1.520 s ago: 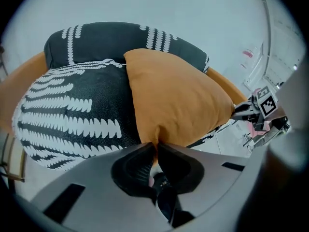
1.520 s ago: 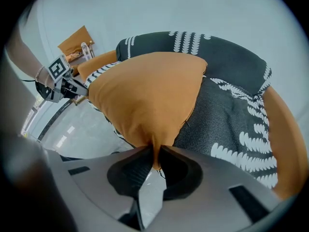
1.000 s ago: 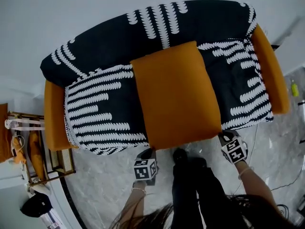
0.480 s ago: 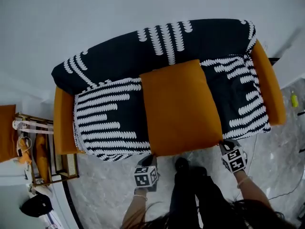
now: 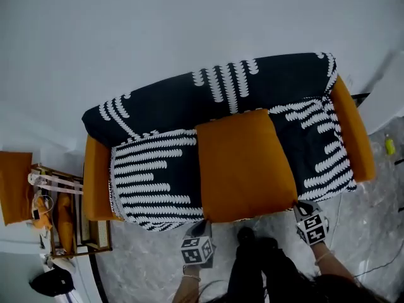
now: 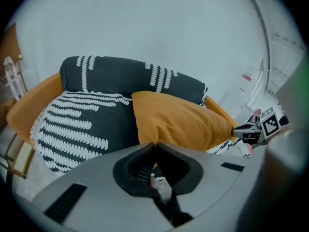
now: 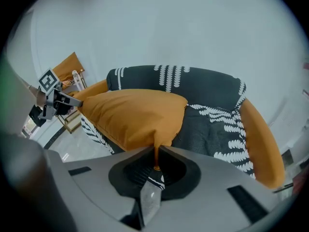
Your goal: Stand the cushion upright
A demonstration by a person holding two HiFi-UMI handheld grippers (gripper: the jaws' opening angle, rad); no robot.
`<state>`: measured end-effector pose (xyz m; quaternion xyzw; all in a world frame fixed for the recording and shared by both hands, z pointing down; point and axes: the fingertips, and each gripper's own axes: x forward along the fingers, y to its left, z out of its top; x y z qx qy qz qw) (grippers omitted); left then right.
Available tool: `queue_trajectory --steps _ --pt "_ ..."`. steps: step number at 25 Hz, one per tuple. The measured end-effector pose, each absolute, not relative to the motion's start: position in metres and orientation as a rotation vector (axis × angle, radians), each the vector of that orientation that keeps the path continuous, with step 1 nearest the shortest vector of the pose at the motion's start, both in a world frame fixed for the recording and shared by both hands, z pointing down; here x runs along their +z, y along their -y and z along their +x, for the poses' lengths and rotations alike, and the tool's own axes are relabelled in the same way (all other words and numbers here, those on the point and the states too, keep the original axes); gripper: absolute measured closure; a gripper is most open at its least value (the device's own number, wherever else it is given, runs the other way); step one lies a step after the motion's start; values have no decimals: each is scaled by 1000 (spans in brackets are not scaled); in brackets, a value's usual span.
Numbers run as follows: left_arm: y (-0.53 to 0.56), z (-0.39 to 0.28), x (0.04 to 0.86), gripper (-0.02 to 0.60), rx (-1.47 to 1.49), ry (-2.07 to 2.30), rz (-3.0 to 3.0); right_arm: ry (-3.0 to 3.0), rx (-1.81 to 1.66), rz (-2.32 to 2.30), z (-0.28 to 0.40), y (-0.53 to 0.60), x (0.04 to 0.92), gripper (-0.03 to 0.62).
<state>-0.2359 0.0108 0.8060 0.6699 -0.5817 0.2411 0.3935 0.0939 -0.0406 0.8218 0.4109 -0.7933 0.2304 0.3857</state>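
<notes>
The left gripper is clamping the near left corner of the orange cushion, jaws tight on the fabric. The right gripper is pinching the near right corner, its jaws having just been closing on it. The cushion is lying across the middle of the black-and-white patterned sofa, its near edge lifting off the seat, between orange armrests.

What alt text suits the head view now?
An orange cushion rests on a black-and-white sofa, its near corners pinched by the left gripper and the right gripper, whose jaws have just been closing on the fabric.
</notes>
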Motion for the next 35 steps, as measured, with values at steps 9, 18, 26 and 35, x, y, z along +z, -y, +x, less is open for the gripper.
queue_trajectory --steps 9,18,26,35 --pt "-9 -232 745 552 545 1481 1712 2031 621 1137 94 42 763 565" --pt "-13 -239 691 552 526 1495 1736 2071 618 1229 90 42 697 566" --pt "-17 -245 652 552 492 1490 1733 2090 615 1317 86 44 649 568" --pt "-19 -249 617 552 510 1479 1745 2110 632 1365 85 44 613 569"
